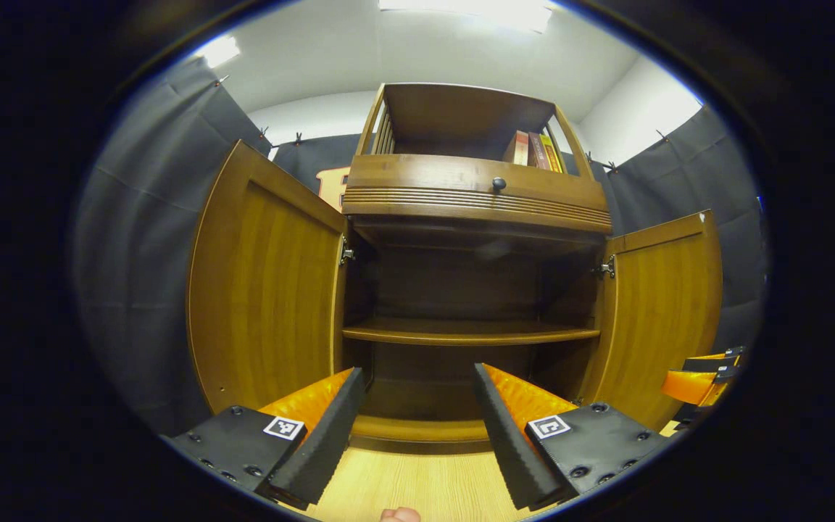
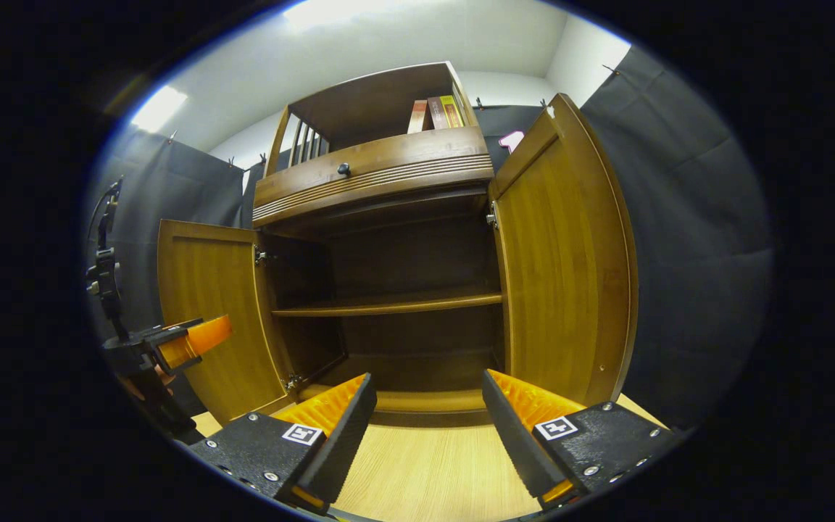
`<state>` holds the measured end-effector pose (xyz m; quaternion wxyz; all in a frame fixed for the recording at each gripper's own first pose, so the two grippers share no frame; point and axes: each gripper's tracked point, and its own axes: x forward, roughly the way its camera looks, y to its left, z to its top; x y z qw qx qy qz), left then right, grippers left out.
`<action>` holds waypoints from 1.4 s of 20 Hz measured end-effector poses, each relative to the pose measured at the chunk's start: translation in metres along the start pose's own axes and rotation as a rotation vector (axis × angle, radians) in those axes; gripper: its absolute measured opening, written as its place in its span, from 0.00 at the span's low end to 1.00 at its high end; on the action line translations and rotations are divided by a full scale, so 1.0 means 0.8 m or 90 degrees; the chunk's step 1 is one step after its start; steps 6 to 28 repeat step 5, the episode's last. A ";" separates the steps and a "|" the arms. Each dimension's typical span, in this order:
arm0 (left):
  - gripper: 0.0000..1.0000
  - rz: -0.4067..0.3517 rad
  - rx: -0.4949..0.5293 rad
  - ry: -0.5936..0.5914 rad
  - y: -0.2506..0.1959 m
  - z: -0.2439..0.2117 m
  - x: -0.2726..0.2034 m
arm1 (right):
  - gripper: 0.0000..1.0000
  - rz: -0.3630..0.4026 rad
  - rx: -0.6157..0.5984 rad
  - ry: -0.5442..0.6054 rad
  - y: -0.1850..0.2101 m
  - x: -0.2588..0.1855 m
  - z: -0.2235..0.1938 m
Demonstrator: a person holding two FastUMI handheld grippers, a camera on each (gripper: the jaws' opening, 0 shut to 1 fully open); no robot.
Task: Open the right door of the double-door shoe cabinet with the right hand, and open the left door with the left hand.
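Wooden shoe cabinet (image 1: 472,217) is seen standing on the pale floor (image 1: 417,486) with both lower doors swung open.

Inside, a single shelf (image 1: 470,332) is seen across the dark interior, and above it a drawer front with a small dark knob (image 1: 499,184) is topped by an open compartment holding a few books (image 1: 533,150). In the left gripper view, the left door (image 1: 265,283) is swung far out beside the left gripper (image 1: 417,406), whose jaws are spread wide and hold nothing. In the right gripper view, the right door (image 2: 566,268) is opened just beside the right gripper (image 2: 425,413), whose jaws are likewise wide apart and hold nothing. The left gripper is also seen there at the far left, near the left door, held in a hand (image 2: 146,384).
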<state>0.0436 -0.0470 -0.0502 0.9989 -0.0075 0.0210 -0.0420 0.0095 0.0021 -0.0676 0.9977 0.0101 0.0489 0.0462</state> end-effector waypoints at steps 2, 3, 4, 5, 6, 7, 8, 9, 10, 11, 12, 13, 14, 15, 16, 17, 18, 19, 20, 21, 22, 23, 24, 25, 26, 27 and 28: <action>0.95 0.002 -0.008 -0.002 -0.002 -0.001 -0.002 | 0.91 -0.001 -0.005 0.005 -0.002 -0.001 -0.005; 0.95 0.003 -0.012 -0.002 -0.003 -0.001 -0.003 | 0.91 0.002 -0.007 0.011 -0.001 -0.001 -0.008; 0.95 0.001 -0.015 -0.004 -0.007 0.000 -0.003 | 0.91 0.004 -0.010 0.017 -0.001 0.000 -0.013; 0.95 -0.003 -0.015 -0.006 -0.011 0.001 -0.002 | 0.91 0.003 -0.014 0.017 -0.001 0.000 -0.013; 0.95 -0.003 -0.015 -0.006 -0.011 0.001 -0.002 | 0.91 0.003 -0.014 0.017 -0.001 0.000 -0.013; 0.95 -0.003 -0.015 -0.006 -0.011 0.001 -0.002 | 0.91 0.003 -0.014 0.017 -0.001 0.000 -0.013; 0.95 -0.003 -0.015 -0.006 -0.011 0.001 -0.002 | 0.91 0.003 -0.014 0.017 -0.001 0.000 -0.013; 0.95 -0.003 -0.015 -0.006 -0.011 0.001 -0.002 | 0.91 0.003 -0.014 0.017 -0.001 0.000 -0.013; 0.95 -0.003 -0.015 -0.006 -0.011 0.001 -0.002 | 0.91 0.003 -0.014 0.017 -0.001 0.000 -0.013; 0.95 -0.003 -0.015 -0.006 -0.011 0.001 -0.002 | 0.91 0.003 -0.014 0.017 -0.001 0.000 -0.013; 0.95 -0.003 -0.015 -0.006 -0.011 0.001 -0.002 | 0.91 0.003 -0.014 0.017 -0.001 0.000 -0.013; 0.95 -0.003 -0.015 -0.006 -0.011 0.001 -0.002 | 0.91 0.003 -0.014 0.017 -0.001 0.000 -0.013; 0.95 -0.003 -0.015 -0.006 -0.011 0.001 -0.002 | 0.91 0.003 -0.014 0.017 -0.001 0.000 -0.013; 0.95 -0.003 -0.015 -0.006 -0.011 0.001 -0.002 | 0.91 0.003 -0.014 0.017 -0.001 0.000 -0.013; 0.95 -0.003 -0.015 -0.006 -0.011 0.001 -0.002 | 0.91 0.003 -0.014 0.017 -0.001 0.000 -0.013; 0.95 -0.003 -0.015 -0.006 -0.011 0.001 -0.002 | 0.91 0.003 -0.014 0.017 -0.001 0.000 -0.013; 0.95 -0.003 -0.015 -0.006 -0.011 0.001 -0.002 | 0.91 0.003 -0.014 0.017 -0.001 0.000 -0.013; 0.95 -0.003 -0.015 -0.006 -0.011 0.001 -0.002 | 0.91 0.003 -0.014 0.017 -0.001 0.000 -0.013; 0.95 -0.003 -0.015 -0.006 -0.011 0.001 -0.002 | 0.91 0.003 -0.014 0.017 -0.001 0.000 -0.013; 0.95 -0.003 -0.015 -0.006 -0.011 0.001 -0.002 | 0.91 0.003 -0.014 0.017 -0.001 0.000 -0.013; 0.95 -0.003 -0.015 -0.006 -0.011 0.001 -0.002 | 0.91 0.003 -0.014 0.017 -0.001 0.000 -0.013; 0.95 -0.003 -0.015 -0.006 -0.011 0.001 -0.002 | 0.91 0.003 -0.014 0.017 -0.001 0.000 -0.013; 0.95 -0.003 -0.015 -0.006 -0.011 0.001 -0.002 | 0.91 0.003 -0.014 0.017 -0.001 0.000 -0.013; 0.95 -0.003 -0.015 -0.006 -0.011 0.001 -0.002 | 0.91 0.003 -0.014 0.017 -0.001 0.000 -0.013; 0.95 -0.003 -0.015 -0.006 -0.011 0.001 -0.002 | 0.91 0.003 -0.014 0.017 -0.001 0.000 -0.013; 0.95 -0.003 -0.015 -0.006 -0.011 0.001 -0.002 | 0.91 0.003 -0.014 0.017 -0.001 0.000 -0.013; 0.95 -0.003 -0.015 -0.006 -0.011 0.001 -0.002 | 0.91 0.003 -0.014 0.017 -0.001 0.000 -0.013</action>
